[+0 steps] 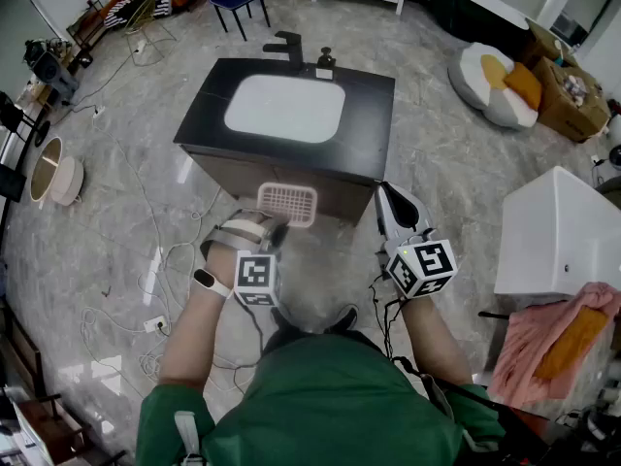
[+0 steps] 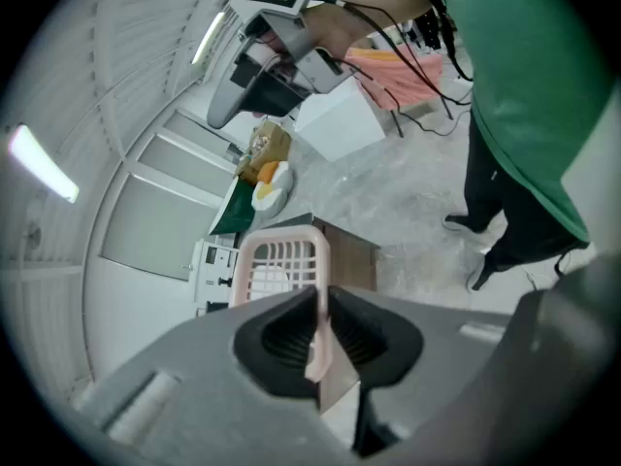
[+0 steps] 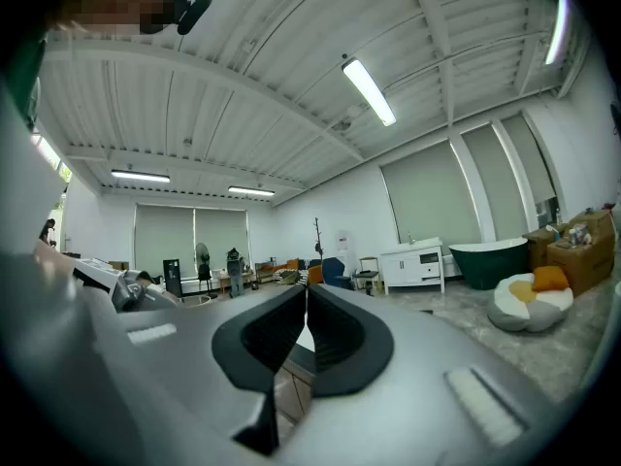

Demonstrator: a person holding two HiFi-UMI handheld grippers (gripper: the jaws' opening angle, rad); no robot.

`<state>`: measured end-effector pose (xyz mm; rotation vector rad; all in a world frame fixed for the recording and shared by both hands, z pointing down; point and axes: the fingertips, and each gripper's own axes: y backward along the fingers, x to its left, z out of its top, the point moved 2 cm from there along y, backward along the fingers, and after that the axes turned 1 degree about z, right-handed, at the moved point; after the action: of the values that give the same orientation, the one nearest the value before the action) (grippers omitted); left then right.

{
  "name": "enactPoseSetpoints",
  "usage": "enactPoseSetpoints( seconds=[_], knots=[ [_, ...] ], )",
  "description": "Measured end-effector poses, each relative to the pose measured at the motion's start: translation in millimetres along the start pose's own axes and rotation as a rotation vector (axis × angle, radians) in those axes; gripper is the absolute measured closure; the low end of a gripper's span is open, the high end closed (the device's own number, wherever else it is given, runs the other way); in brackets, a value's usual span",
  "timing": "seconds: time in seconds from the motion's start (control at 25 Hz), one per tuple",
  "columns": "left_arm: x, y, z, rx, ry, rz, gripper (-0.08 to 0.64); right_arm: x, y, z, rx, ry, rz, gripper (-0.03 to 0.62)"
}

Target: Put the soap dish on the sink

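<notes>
Gripping the pink soap dish (image 1: 288, 203) by its near rim, the left hand-held gripper (image 1: 275, 223) holds it in the air just short of the sink's (image 1: 374, 90) front edge. The right hand-held gripper (image 1: 388, 197) is clenched on nothing, near the front right corner. Bare black top rings the white basin beyond.

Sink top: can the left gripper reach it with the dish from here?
Probably yes. The left gripper holds the soap dish just before the sink front edge, with nothing between; the near rim looks bare.
</notes>
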<state>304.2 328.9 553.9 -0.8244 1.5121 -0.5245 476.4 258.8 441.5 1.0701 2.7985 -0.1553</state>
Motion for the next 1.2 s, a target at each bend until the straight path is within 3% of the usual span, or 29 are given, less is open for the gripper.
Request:
enactPoseSetpoints(
  seconds=[0.48,1.0,1.2],
  knots=[
    [-2,46,-89,-0.027,0.079,0.044,0.52,86,-50,7,-0.027,0.003,0.004,0.584],
    [-15,102,-253,-0.013,0.153,0.102,0.518,212,-145,11,-0.049,0.019,-0.007,0.586],
    [-7,108,-290,-0.021,0.193,0.123,0.518,239,-172,0,-0.008,0.019,0.011,0.586]
  ],
)
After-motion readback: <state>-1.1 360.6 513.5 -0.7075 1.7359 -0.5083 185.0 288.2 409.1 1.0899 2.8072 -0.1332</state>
